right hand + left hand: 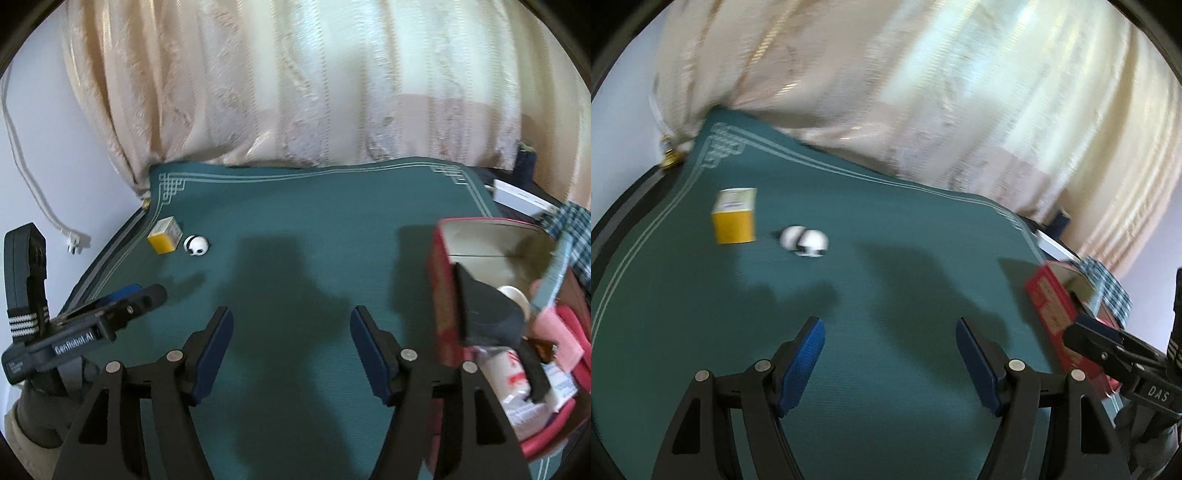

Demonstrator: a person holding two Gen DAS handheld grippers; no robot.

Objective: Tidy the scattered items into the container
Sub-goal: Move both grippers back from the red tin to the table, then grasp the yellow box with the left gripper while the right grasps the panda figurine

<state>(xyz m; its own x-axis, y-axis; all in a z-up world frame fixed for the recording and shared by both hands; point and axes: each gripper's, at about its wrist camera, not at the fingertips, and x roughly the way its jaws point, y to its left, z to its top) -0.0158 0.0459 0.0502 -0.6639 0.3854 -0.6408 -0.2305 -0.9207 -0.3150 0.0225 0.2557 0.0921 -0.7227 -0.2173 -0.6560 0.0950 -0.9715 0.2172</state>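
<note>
A small yellow box (pixel 734 220) and a white-and-black panda figure (pixel 804 241) lie on the green mat (pixel 886 288) at the far left; they also show in the right wrist view, box (pixel 165 235) and panda (pixel 196 245). The red container (pixel 441 291) stands at the right, holding several items, and shows in the left wrist view (pixel 1057 310). My left gripper (pixel 890 354) is open and empty over the mat. My right gripper (pixel 291 347) is open and empty, left of the container.
A cream curtain (pixel 295 81) hangs behind the table. A white cable and plug (pixel 74 240) hang on the left wall. A checked cloth (pixel 572 225) and white box (pixel 517 195) lie past the container at right.
</note>
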